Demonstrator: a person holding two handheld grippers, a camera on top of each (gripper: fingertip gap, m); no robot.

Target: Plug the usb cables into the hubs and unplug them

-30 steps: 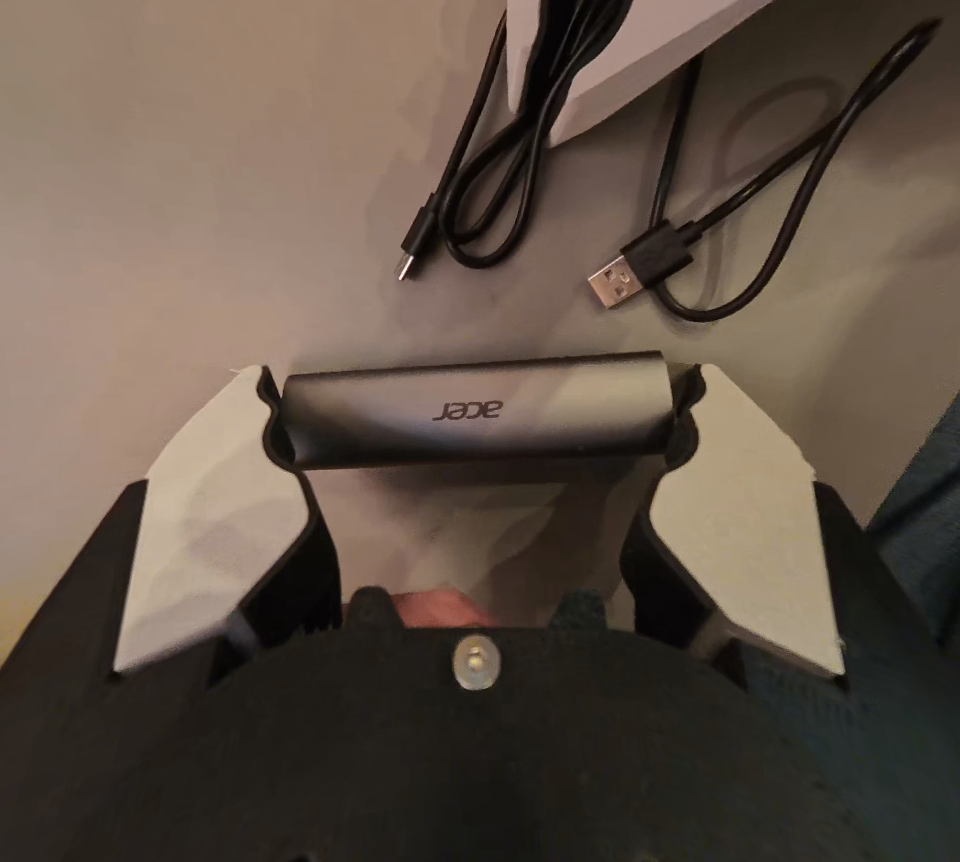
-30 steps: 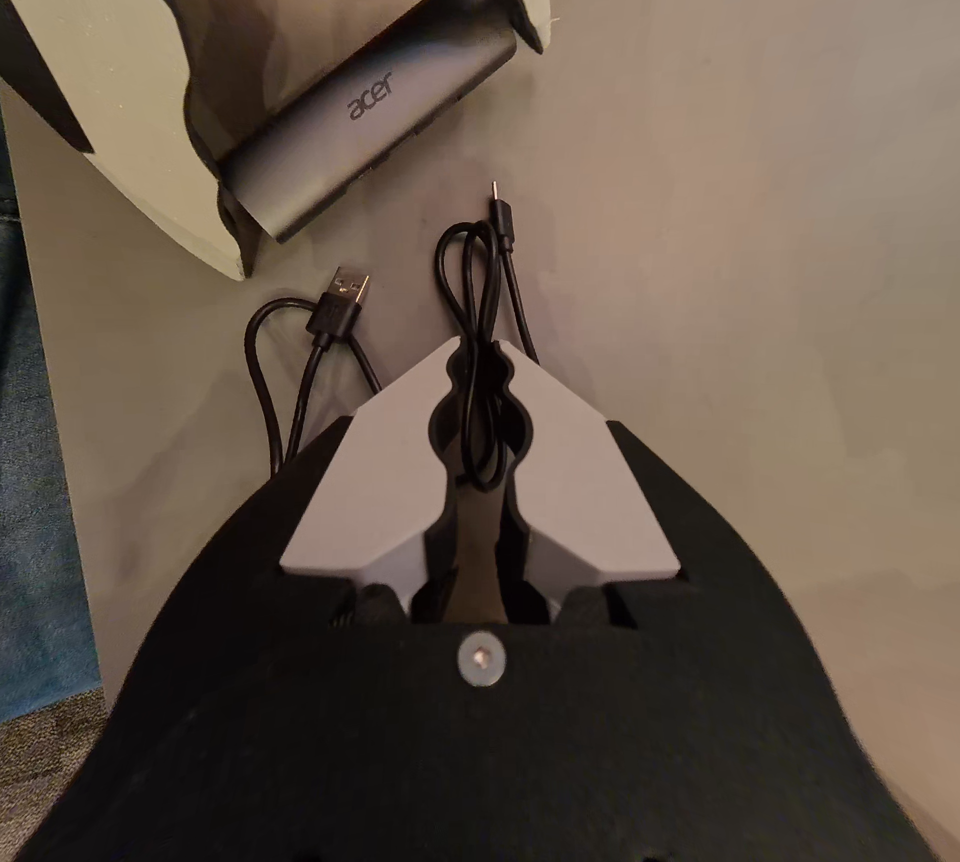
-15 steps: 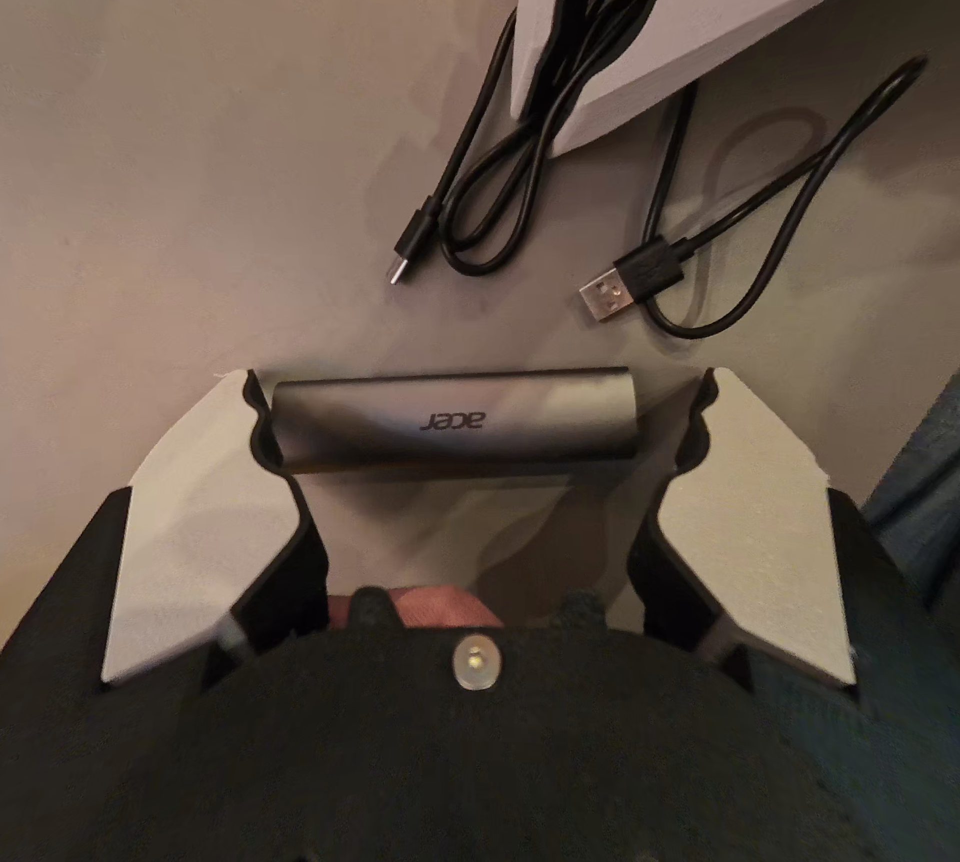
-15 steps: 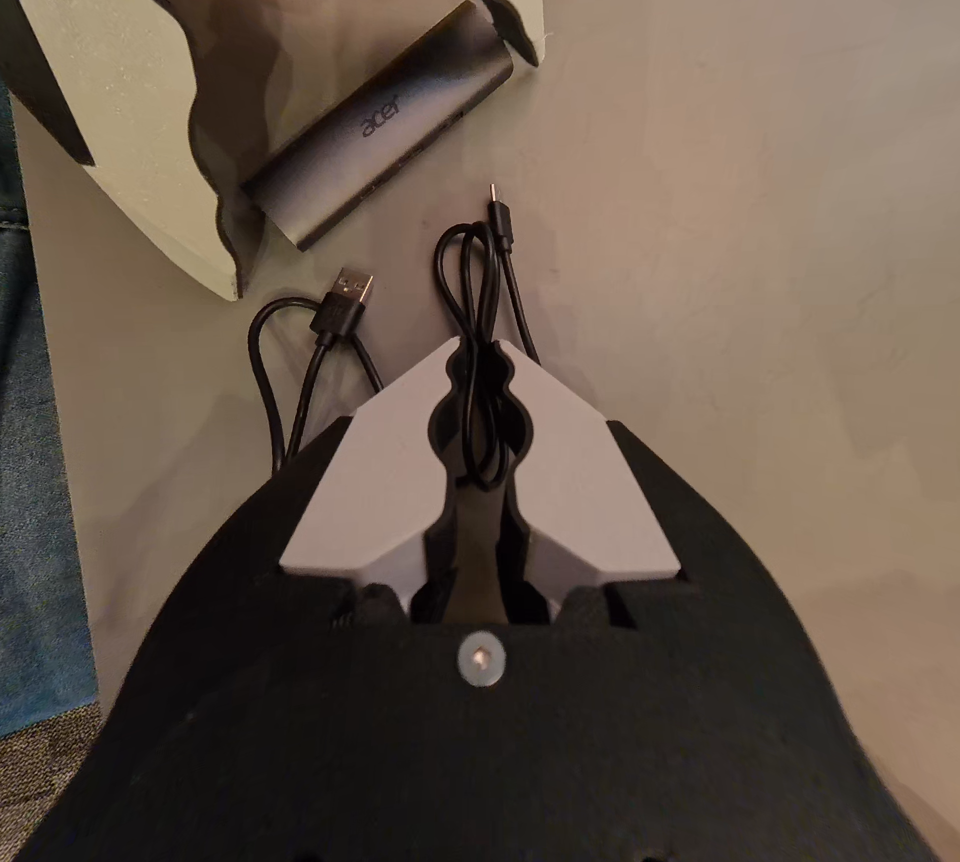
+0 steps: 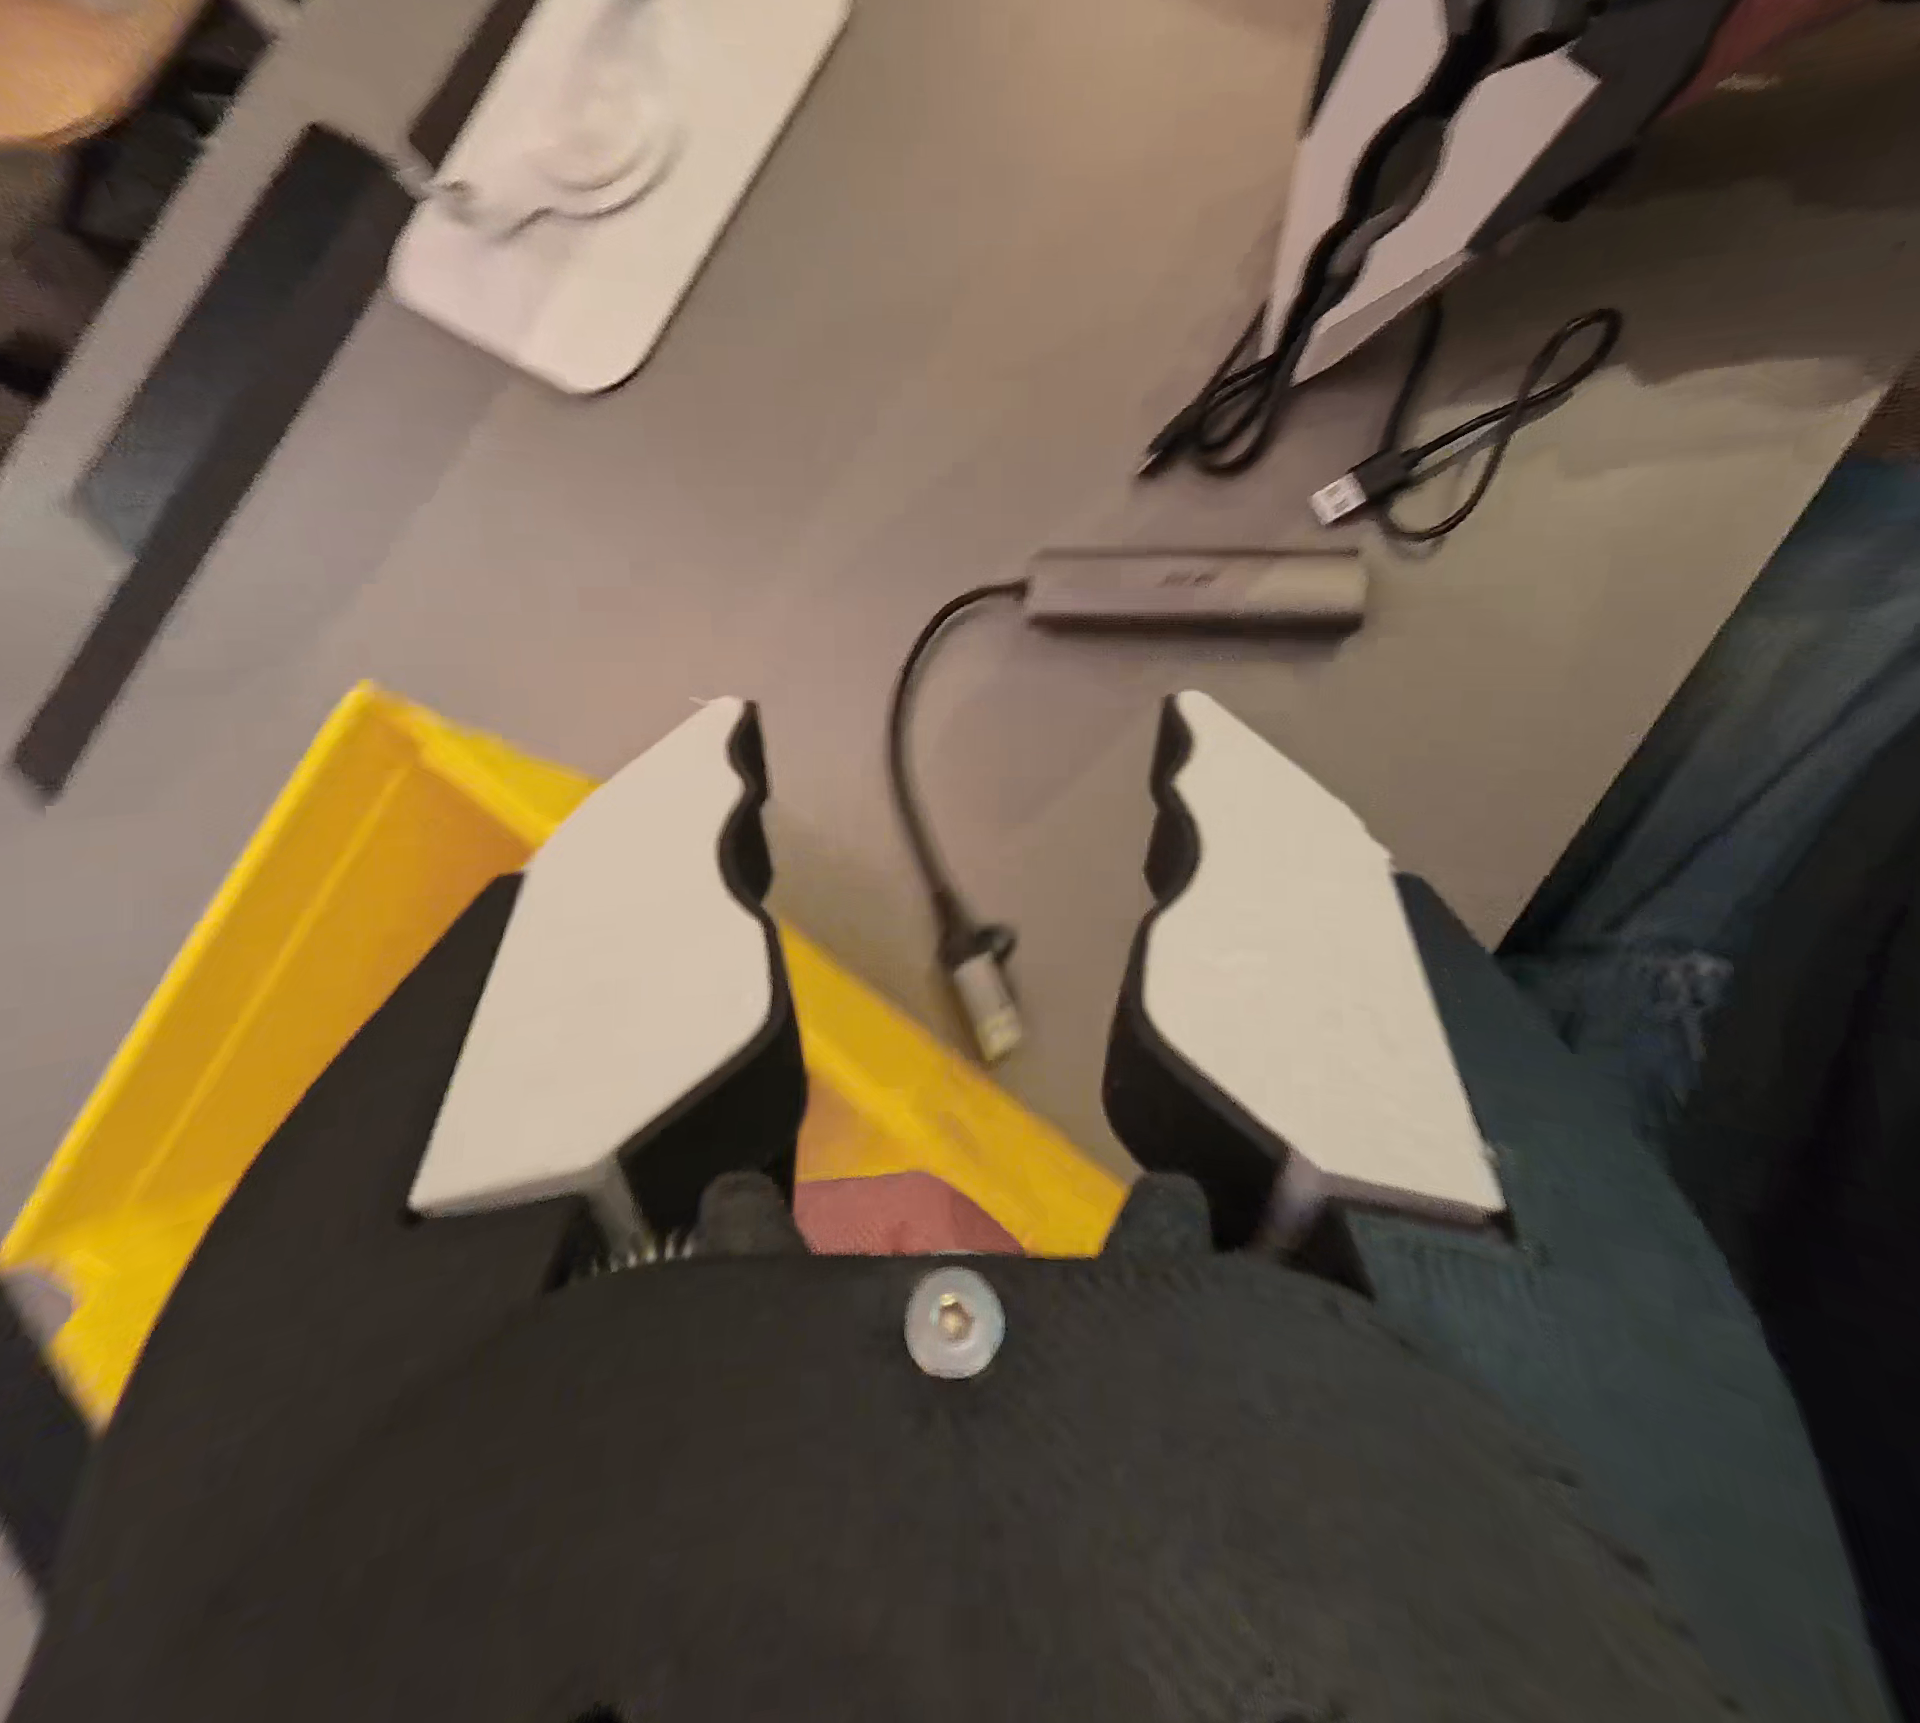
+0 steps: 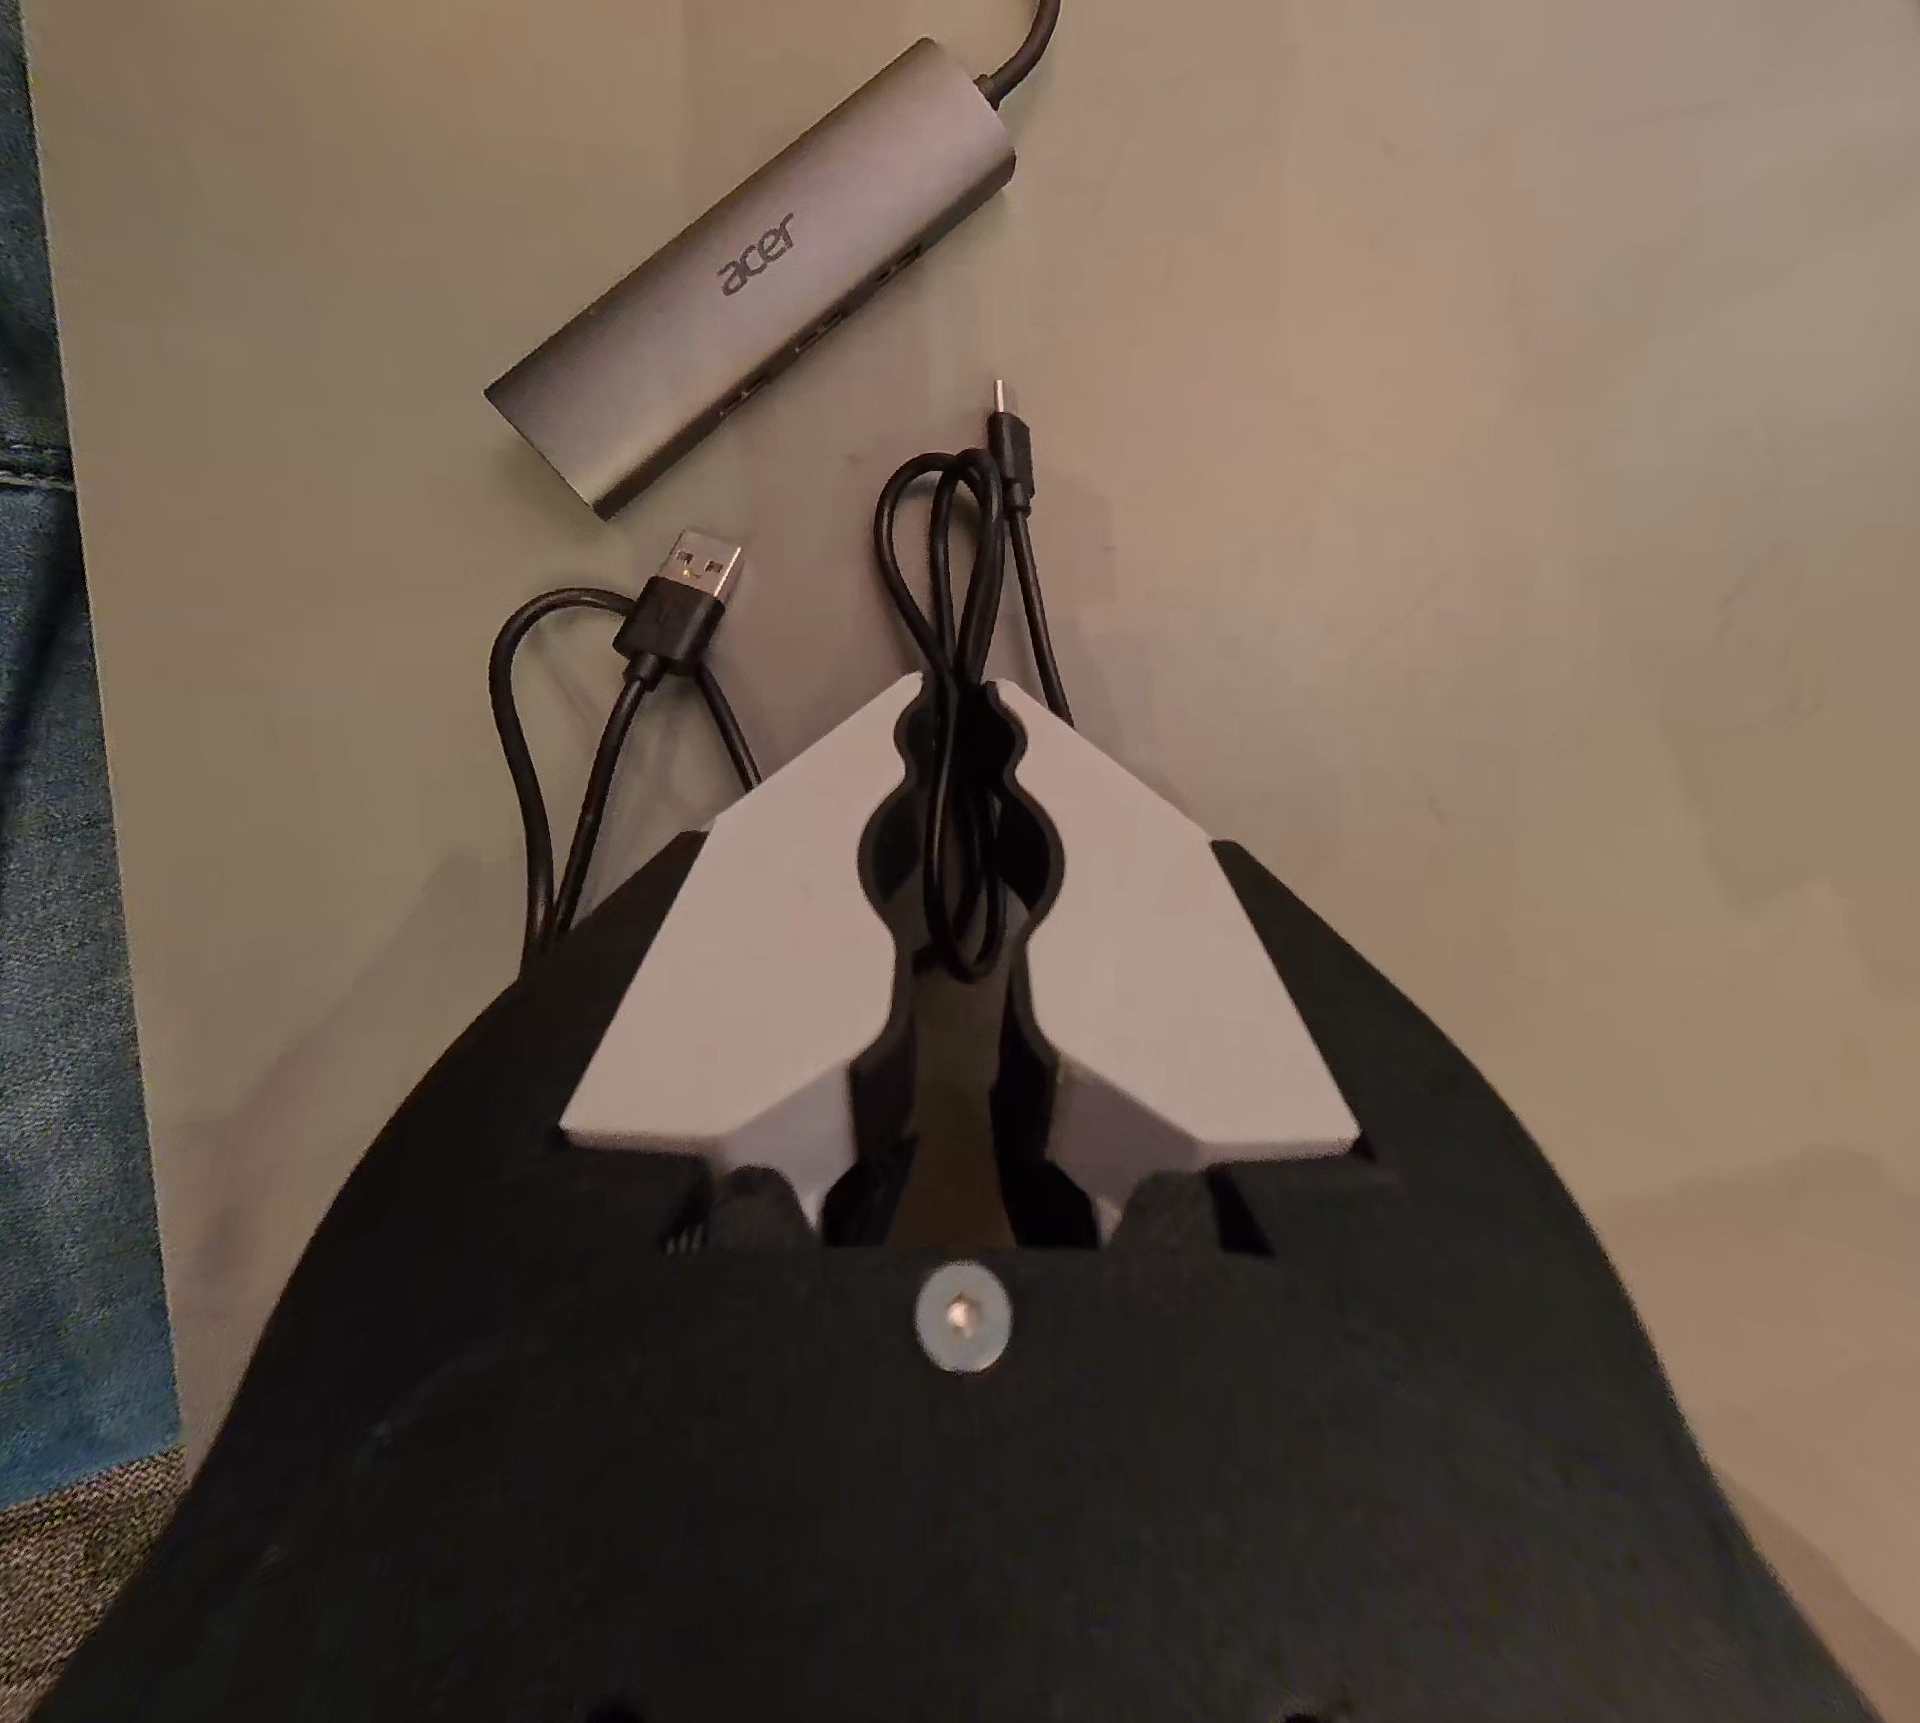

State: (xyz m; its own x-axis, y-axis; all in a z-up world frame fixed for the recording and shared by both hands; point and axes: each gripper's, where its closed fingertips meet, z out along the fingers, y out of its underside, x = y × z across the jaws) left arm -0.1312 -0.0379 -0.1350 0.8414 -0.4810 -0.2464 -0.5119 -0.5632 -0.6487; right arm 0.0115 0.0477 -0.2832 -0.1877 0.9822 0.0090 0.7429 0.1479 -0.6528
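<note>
Left wrist view, blurred. Far left: a yellow bin (image 5: pixel 312 894) on the grey desk (image 5: pixel 935 219), partly under the left tongs (image 5: pixel 961 738). Behind it a white flat stand base (image 5: pixel 644 146) with a pole rising out of frame. Left tongs released, fingers spread wide, nothing between them, held clear above the desk. Past their tips, the grey hub (image 5: pixel 1195 587) lies flat near the desk's front edge; its own lead (image 5: pixel 914 738) curves back to a metal plug (image 5: pixel 987 1008) lying free. Just beyond the hub, a black usb cable (image 5: pixel 1455 468), its flat plug loose beside the hub's end. Upper right: the right tongs (image 5: pixel 1382 239), tips down on the cable's coil.

Right wrist view. Denim (image 6: pixel 42 738) along the left margin. Hub (image 6: pixel 748 291) lies diagonal, ports facing the cable. Flat usb plug (image 6: pixel 691 598) left, unplugged, near the hub. Small plug (image 6: pixel 1008 437) right, also free. Right tongs (image 6: pixel 956 707) clenched on the looped cable (image 6: pixel 956 634), strands pinched between the tips.
</note>
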